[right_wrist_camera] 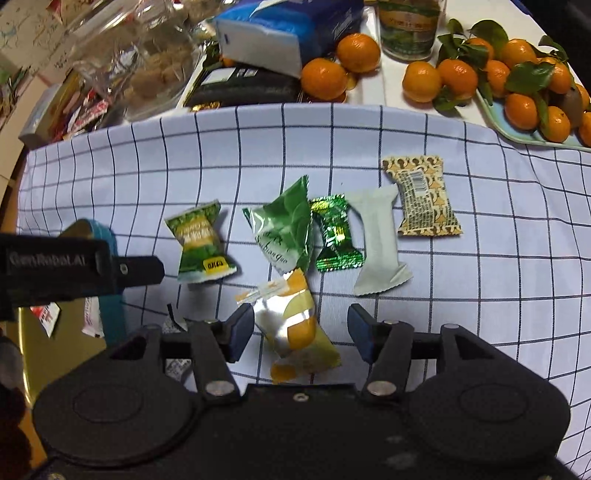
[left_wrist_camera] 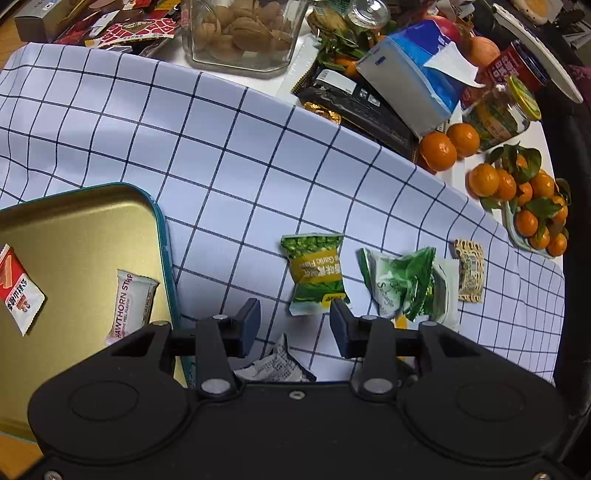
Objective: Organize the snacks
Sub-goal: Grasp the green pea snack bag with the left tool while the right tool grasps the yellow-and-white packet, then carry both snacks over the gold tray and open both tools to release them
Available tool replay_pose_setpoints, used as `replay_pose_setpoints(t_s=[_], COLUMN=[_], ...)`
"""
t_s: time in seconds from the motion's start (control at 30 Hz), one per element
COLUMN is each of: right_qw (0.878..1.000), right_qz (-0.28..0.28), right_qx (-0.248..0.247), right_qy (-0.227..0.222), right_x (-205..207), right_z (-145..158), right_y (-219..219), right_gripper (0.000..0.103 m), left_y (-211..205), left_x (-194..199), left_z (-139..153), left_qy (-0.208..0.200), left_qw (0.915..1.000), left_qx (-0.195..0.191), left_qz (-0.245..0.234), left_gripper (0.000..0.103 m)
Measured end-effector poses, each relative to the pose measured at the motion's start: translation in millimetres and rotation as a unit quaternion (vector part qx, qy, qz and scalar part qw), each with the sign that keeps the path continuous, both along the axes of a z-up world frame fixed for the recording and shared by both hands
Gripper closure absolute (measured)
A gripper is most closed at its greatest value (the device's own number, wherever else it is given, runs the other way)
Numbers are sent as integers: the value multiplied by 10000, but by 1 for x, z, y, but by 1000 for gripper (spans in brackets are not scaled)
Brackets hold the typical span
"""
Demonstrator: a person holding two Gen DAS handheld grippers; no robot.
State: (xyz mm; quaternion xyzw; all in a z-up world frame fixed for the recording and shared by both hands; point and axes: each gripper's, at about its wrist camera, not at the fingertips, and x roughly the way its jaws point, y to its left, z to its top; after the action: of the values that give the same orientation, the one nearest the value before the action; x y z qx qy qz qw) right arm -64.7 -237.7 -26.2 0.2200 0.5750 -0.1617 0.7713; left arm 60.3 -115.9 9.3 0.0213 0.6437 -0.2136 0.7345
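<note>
Several snack packets lie on a checked cloth [left_wrist_camera: 221,147]. A green garlic-pea packet [left_wrist_camera: 317,273] [right_wrist_camera: 199,240] lies just ahead of my open, empty left gripper [left_wrist_camera: 295,325]. A black-and-white packet [left_wrist_camera: 277,363] lies under its jaws. A gold tin tray [left_wrist_camera: 74,236] at left holds a hawthorn strip packet [left_wrist_camera: 129,310] and a red-white packet [left_wrist_camera: 16,288]. My right gripper [right_wrist_camera: 301,328] is open with a yellow-silver packet [right_wrist_camera: 295,328] lying between its fingers. Beyond lie a green-white packet [right_wrist_camera: 284,229], a shiny green one [right_wrist_camera: 336,240], a white one [right_wrist_camera: 376,247] and a tan one [right_wrist_camera: 421,195].
Behind the cloth stand a glass jar of nuts [left_wrist_camera: 240,33], a blue tissue pack [left_wrist_camera: 413,74], a dark packet [left_wrist_camera: 362,107], jars [left_wrist_camera: 498,114] and loose mandarins [left_wrist_camera: 447,144]. A plate of leafy mandarins [right_wrist_camera: 524,81] sits at the far right. The left gripper [right_wrist_camera: 74,269] shows in the right wrist view.
</note>
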Motion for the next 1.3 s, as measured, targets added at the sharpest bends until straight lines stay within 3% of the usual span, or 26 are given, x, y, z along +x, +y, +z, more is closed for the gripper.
replay_pose_setpoints(t_s=[0.13, 0.33, 0.4, 0.47, 0.53, 0.93, 1.3], right_qw=[9993, 9983, 9979, 9977, 9975, 9999, 9987], right_qz=[180, 356, 422, 489, 483, -166, -426], right_qx=[-282, -355, -364, -327, -361, 43, 208], right_qy=[173, 293, 319, 329, 355, -26, -160], right_x=[3, 7, 7, 6, 5, -15, -40], right_z=[-7, -13, -14, -15, -14, 5, 11], right_y=[11, 19, 21, 22, 21, -21, -43], right_gripper=[44, 45, 50, 68, 71, 71, 71], left_y=[-5, -13, -17, -23, -28, -49, -64], left_x=[6, 9, 9, 8, 8, 9, 7], left_z=[0, -3, -5, -8, -11, -26, -33], left_qy=[-190, -203, -217, -222, -224, -214, -512], left_qw=[9997, 9998, 9998, 9997, 9997, 9995, 9964], left_qx=[137, -20, 0, 31, 66, 253, 638], left_qz=[34, -4, -17, -65, -104, 1, 200], left_gripper=[54, 54, 54, 54, 54, 53, 53])
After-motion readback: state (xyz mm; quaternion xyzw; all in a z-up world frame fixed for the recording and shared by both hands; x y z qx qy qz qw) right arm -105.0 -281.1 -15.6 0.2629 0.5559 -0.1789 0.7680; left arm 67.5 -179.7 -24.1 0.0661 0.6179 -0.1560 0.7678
